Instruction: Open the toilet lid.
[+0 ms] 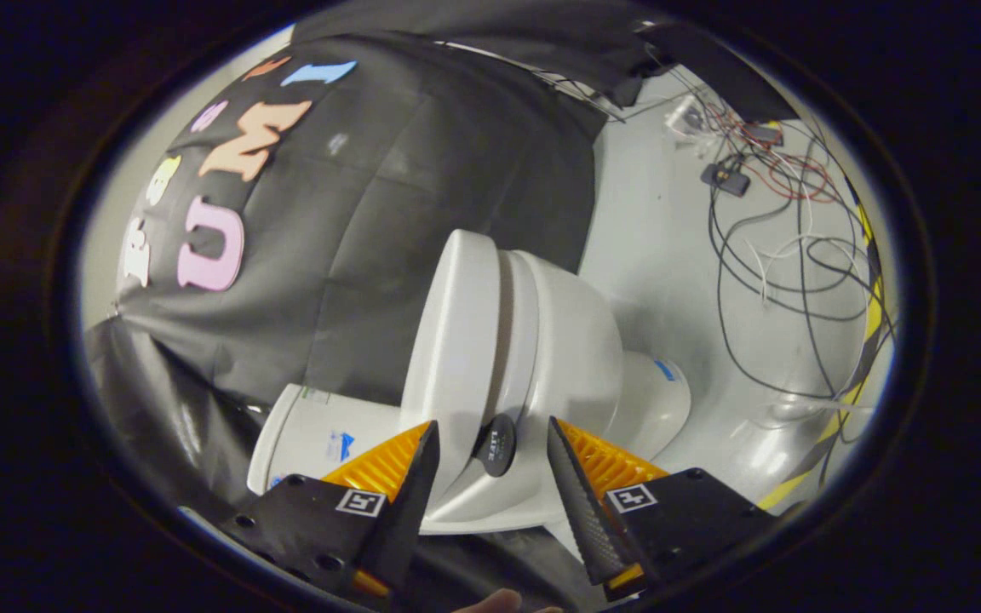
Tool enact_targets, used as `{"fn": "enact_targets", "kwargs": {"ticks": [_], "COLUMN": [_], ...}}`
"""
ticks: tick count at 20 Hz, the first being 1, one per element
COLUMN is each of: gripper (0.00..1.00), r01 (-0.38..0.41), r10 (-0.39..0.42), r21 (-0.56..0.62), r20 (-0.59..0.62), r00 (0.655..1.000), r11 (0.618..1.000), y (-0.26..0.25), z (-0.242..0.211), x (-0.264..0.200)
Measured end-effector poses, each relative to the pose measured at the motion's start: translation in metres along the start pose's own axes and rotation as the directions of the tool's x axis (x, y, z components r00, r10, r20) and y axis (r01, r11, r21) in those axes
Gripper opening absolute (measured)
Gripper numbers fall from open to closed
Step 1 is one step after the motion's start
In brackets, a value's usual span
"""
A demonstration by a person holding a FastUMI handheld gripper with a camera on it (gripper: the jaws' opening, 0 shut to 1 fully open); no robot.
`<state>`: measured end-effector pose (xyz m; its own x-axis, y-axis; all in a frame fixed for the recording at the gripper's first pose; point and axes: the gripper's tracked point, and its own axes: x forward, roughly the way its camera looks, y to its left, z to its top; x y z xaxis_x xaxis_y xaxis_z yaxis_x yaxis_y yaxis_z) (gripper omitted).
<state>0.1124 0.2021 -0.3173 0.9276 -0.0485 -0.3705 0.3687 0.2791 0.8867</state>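
Toilet lid [454, 340] lies just ahead of the spread, empty claw [490, 447], apparently down against the seat on the white toilet [576, 340], black knob [496, 443] between the fingers; lifting seems not yet begun

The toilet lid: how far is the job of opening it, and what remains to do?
Done: the toilet lid looks already lifted off the seat, with a gap showing between them. In hand: the gripper is open, its fingers either side of the lid's near edge and a round black piece, neither clearly pressing. Left: probably to swing the lid fully back toward the tank, then withdraw.
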Motion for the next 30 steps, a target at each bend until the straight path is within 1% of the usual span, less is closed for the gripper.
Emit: {"fn": "enact_targets", "kwargs": {"ticks": [1, 2, 3, 4, 5, 6, 7, 9, 10, 12, 14, 15, 16, 19, 21, 24, 27, 30], "gripper": [0.63, 0.55, 0.47, 0.38, 0.30, 0.16, 0.01, 0.01, 0.01, 0.01, 0.01, 0.01, 0.01, 0.01, 0.01, 0.01, 0.01, 0.01], "r01": [0.050, 0.005, -0.005, -0.007, -0.061, -0.037, 0.000, 0.066, 0.082, 0.122, 0.164, 0.174, 0.172, 0.132, 0.125, 0.134, 0.119, 0.105], "r10": [-0.049, 0.002, 0.019, 0.023, 0.079, 0.060, 0.026, -0.041, -0.060, -0.109, -0.158, -0.169, -0.170, -0.134, -0.128, -0.139, -0.120, -0.098], "r21": [0.011, 0.065, 0.110, 0.133, 0.189, 0.207, 0.228, 0.263, 0.239, 0.139, 0.081, 0.049, 0.022, -0.036, -0.075, -0.161, -0.205, -0.299], "r20": [-0.058, -0.104, -0.125, -0.115, -0.086, -0.105, -0.107, -0.099, -0.099, -0.095, -0.085, -0.086, -0.076, -0.058, -0.042, -0.020, 0.008, 0.038], "r00": [0.997, 0.995, 0.992, 0.993, 0.993, 0.993, 0.994, 0.994, 0.993, 0.989, 0.984, 0.982, 0.983, 0.989, 0.991, 0.990, 0.993, 0.994], "r11": [0.999, 0.998, 0.994, 0.991, 0.980, 0.978, 0.974, 0.963, 0.967, 0.983, 0.983, 0.984, 0.985, 0.991, 0.989, 0.978, 0.972, 0.949], "y": [-0.013, -0.007, -0.003, -0.004, 0.008, 0.004, 0.003, 0.004, 0.004, 0.005, 0.011, 0.013, 0.017, 0.035, 0.052, 0.071, 0.092, 0.120], "z": [-0.013, -0.018, -0.022, -0.023, -0.022, -0.018, -0.018, -0.017, -0.020, -0.019, -0.016, -0.016, -0.016, -0.010, -0.006, -0.005, -0.001, -0.004], "x": [0.012, 0.009, 0.006, 0.015, 0.019, 0.009, 0.012, 0.012, 0.019, 0.011, 0.007, 0.005, 0.003, -0.002, -0.008, -0.015, -0.020, -0.026]}}
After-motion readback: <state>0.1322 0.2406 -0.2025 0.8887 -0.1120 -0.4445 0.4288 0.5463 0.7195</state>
